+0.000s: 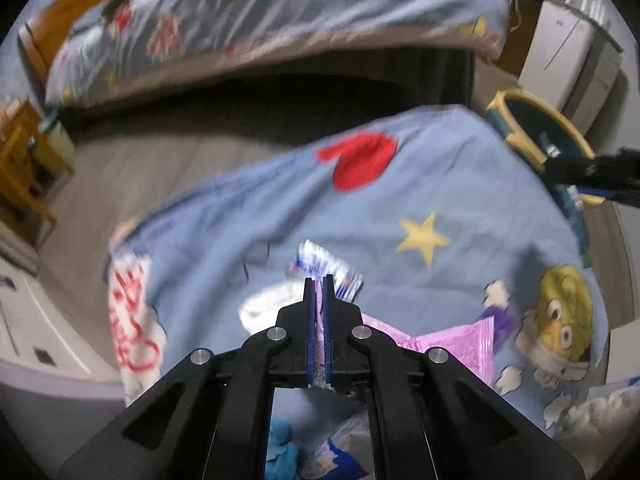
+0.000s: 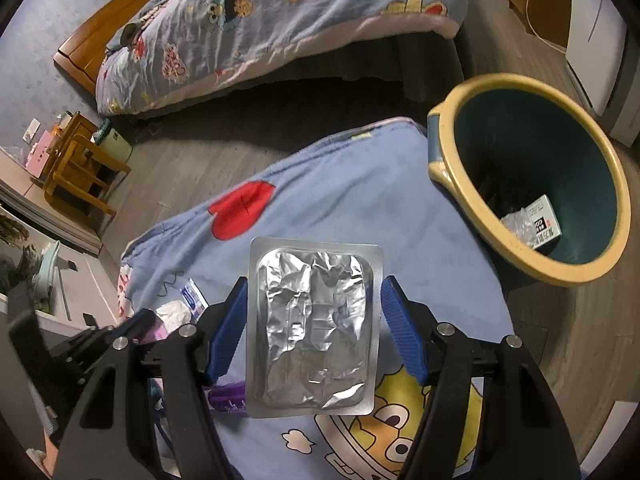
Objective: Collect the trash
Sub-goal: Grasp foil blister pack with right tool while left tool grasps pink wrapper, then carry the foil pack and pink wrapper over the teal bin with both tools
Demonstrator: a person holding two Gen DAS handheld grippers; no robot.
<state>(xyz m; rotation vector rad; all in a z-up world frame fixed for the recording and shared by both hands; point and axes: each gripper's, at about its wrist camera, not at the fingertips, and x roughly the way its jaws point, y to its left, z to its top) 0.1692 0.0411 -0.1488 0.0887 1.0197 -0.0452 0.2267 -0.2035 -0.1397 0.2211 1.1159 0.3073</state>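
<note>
Blurring smears the left wrist view, so the print on the blue-and-white wrapper (image 1: pixel 326 270) beyond the fingertips cannot be read. Closed tight, the left gripper (image 1: pixel 319 280) pinches a pink wrapper (image 1: pixel 448 340) between its blue pads; the wrapper's rest spreads rightward over the blue cartoon blanket (image 1: pixel 400 184). Farther right, the right gripper (image 2: pixel 314 284) stands wide, both pads pressing the edges of a silver foil blister pack (image 2: pixel 314 328), which hides the blanket beneath. At far right, a yellow-rimmed bin (image 2: pixel 592 272) holds a small box (image 2: pixel 544 222) and crumpled clear plastic (image 2: pixel 518 222).
</note>
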